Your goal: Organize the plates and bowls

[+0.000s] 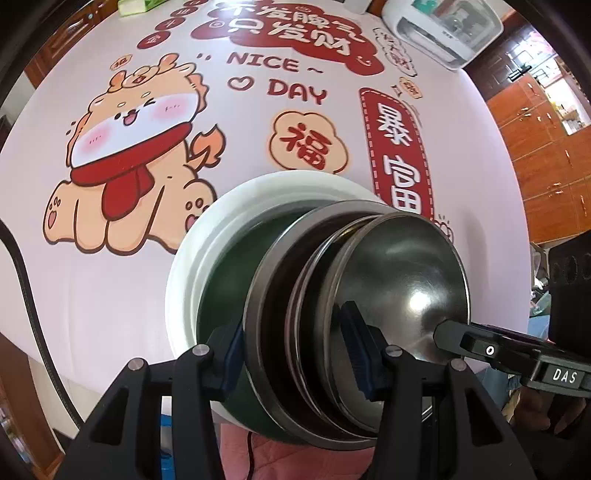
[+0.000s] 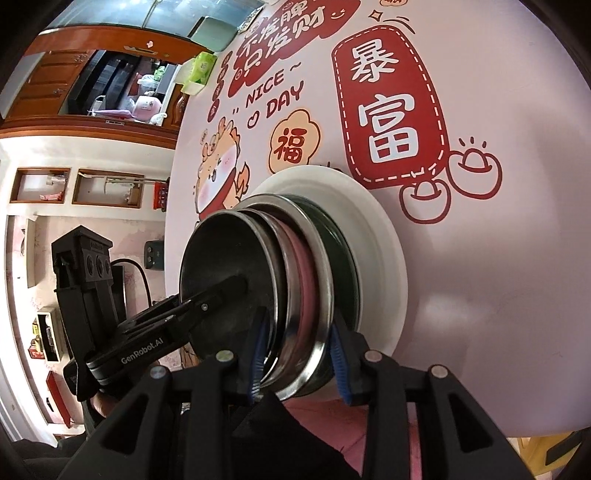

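Note:
A nested stack sits on the printed table: a white plate (image 1: 184, 273) at the bottom, a dark green bowl (image 1: 221, 295), steel-rimmed bowls (image 1: 258, 295) and a small steel bowl (image 1: 399, 280) on top. My left gripper (image 1: 295, 354) straddles the near edge of the stack, its blue pads on either side of the bowl rims. My right gripper (image 2: 299, 358) straddles the same stack (image 2: 303, 280) from the other side, pads against the rims. Each gripper's finger shows in the other view, reaching over the top bowl (image 2: 221, 258).
The table carries a pink cloth with a cartoon dragon (image 1: 129, 155) and red lettering. A white appliance (image 1: 443, 29) stands at the far right edge, a green box (image 1: 140, 5) at the far left. Wooden cabinets (image 1: 546, 147) lie beyond the table.

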